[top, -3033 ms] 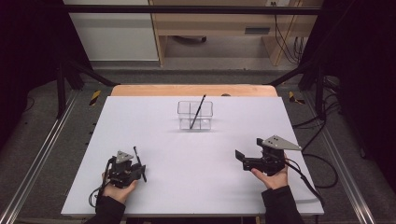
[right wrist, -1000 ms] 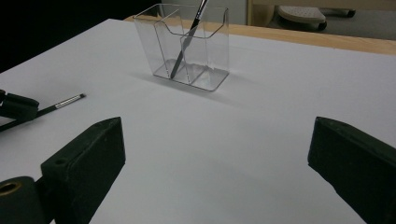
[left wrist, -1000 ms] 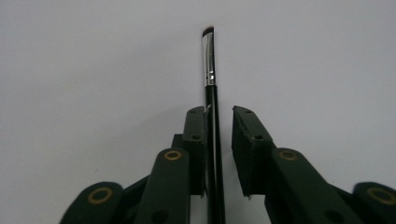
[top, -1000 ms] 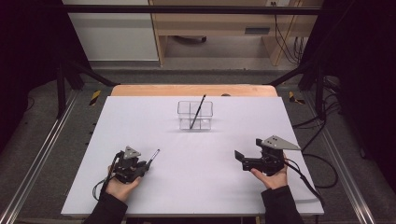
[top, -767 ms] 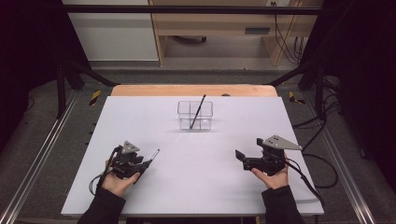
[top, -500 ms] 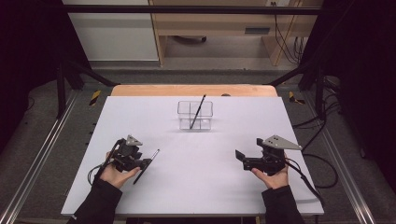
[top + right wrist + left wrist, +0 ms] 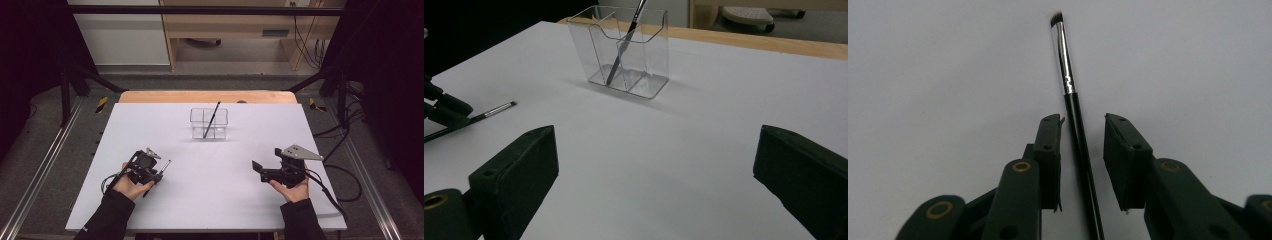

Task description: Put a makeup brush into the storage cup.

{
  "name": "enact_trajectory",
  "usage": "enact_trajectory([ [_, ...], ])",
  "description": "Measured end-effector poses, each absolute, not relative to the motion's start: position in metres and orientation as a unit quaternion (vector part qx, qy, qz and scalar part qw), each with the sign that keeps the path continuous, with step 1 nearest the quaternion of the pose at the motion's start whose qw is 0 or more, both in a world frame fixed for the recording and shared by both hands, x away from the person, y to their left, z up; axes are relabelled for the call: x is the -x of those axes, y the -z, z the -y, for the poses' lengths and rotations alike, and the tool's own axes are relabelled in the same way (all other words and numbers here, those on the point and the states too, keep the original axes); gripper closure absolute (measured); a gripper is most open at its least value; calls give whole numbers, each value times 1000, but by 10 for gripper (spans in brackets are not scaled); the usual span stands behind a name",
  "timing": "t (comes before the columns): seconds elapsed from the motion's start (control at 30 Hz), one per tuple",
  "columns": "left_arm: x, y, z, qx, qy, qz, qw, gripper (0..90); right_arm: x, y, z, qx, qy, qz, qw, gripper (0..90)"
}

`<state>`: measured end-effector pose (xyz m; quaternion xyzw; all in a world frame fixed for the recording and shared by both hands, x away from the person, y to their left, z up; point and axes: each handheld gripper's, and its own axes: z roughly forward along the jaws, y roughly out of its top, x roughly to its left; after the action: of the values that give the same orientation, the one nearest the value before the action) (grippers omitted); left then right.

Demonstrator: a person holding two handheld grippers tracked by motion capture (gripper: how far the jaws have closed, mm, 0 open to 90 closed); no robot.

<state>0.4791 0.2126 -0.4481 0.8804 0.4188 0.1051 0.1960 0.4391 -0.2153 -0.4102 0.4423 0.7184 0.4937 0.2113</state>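
1. The left tongs (image 7: 1082, 160) stand with their jaws apart, and the brush (image 7: 1074, 120) runs lengthwise through the gap between them. Its black handle lies close against the left jaw's pad, with a clear gap to the right jaw. Whether the handle touches the left pad cannot be told.
2. The brush lies on the white desk (image 7: 928, 75), with its silver ferrule and dark bristle tip reaching out past the jaw tips.
3. In the high view the left tongs (image 7: 152, 172) sit at the desk's near left, with the brush (image 7: 162, 166) pointing away and to the right.
4. The right tongs (image 7: 654, 165) are wide apart and hold nothing; they hover over bare desk at the near right (image 7: 257, 167), well apart from the left ones.
5. A clear holder (image 7: 208, 123) with compartments stands toward the far middle of the desk, well away from both tongs.
6. A second brush (image 7: 211, 119) leans tilted inside the holder, its upper end rising above the rim.
7. The desk surface between the left tongs and the holder is open.
8. Count: two tongs, two brushes, one holder.
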Motion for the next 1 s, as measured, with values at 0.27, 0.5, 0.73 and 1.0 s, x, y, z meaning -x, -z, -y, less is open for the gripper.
enact_trajectory([
  [0.27, -477, 451, -214, -881, -94, -423, 192, 757, -439, 411, 215, -442, -493, -719, 210, 46],
  [0.5, -474, 451, -212, -878, -98, -428, 188, 786, -439, 411, 214, -443, -494, -719, 208, 46],
  [0.73, -472, 451, -209, -881, -105, -425, 180, 829, -440, 411, 214, -443, -493, -719, 208, 46],
  [1.0, -472, 451, -210, -883, -104, -420, 183, 834, -440, 412, 214, -443, -493, -720, 207, 46],
])
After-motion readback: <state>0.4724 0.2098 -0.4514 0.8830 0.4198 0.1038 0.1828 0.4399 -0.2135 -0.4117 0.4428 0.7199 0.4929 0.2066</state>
